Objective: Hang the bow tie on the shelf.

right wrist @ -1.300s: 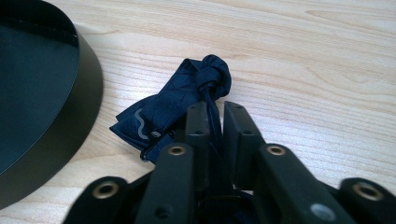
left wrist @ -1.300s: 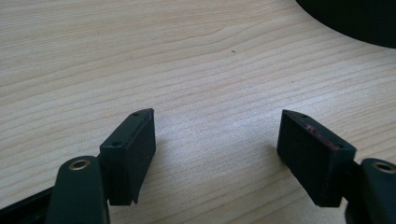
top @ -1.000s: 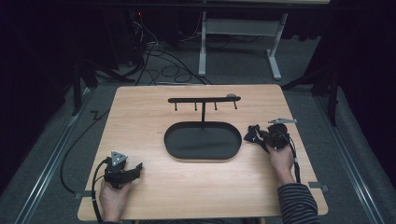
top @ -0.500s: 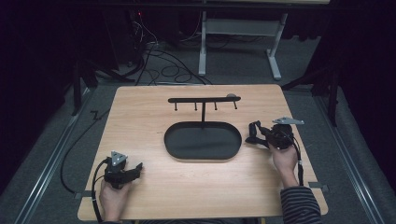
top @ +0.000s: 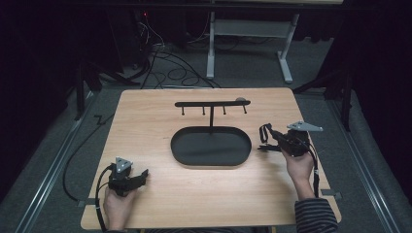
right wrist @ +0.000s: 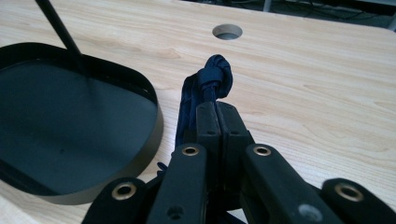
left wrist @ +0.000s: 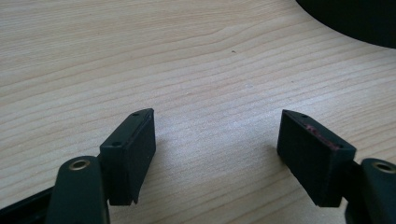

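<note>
dark blue cord (right wrist: 212,81), knotted at its tip, is pinched between the pressed-together jaws of the right gripper (right wrist: 217,112), and a loop of it hangs off the jaws on the tray side; from the high view the same cord (top: 265,133) shows as a dark loop at the front of the right gripper (top: 272,141), held just above the surface (top: 145,111) on the right side, a little right of the tray's right rim. the hand (top: 299,165) carrying it comes in from the near right, with a striped sleeve (top: 316,216) at the near edge. beside it to the left lies the black oval tray (top: 177,153), from whose far rim a thin post rises to a black bar with hooks (top: 212,103). in the right gripper view a round hole (right wrist: 227,31) in the surface sits beyond the knot. well apart, at the near left corner, the left gripper (left wrist: 215,135) has its jaws spread wide with nothing but bare wood between them, and it rests low on the surface in the left hand (top: 116,206).
</note>
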{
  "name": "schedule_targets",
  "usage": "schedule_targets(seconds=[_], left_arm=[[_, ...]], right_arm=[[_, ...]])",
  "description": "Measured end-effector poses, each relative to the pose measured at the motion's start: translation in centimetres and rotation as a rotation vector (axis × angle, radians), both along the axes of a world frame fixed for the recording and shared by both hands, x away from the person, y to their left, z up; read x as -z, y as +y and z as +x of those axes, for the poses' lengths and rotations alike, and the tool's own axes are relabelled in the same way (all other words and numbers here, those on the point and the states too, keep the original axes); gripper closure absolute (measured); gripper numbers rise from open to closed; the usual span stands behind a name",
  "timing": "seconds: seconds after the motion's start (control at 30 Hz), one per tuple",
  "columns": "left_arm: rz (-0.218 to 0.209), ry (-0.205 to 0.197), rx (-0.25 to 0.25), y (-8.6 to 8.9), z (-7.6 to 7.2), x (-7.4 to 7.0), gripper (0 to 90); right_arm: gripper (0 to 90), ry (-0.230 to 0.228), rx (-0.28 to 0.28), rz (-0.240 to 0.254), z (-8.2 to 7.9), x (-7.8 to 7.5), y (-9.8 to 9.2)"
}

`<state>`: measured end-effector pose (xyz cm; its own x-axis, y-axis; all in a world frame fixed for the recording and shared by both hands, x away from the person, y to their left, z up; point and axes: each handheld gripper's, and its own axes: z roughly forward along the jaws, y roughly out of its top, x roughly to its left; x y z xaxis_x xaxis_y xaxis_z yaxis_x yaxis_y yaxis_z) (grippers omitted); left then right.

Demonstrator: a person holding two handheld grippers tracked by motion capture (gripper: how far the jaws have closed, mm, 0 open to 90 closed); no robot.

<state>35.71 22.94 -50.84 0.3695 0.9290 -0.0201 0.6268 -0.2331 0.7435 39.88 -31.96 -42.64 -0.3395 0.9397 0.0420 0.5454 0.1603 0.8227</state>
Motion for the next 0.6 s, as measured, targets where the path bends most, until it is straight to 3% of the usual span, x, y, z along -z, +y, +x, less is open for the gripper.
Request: schedule_targets(seconds=[0.6], left_arm=[[0.0, 0.0, 0.0, 0.0, 0.0, 0.0, 28.5]], right_arm=[[90.0, -0.072, -0.067, 0.03, -3.0, -1.7, 0.9]])
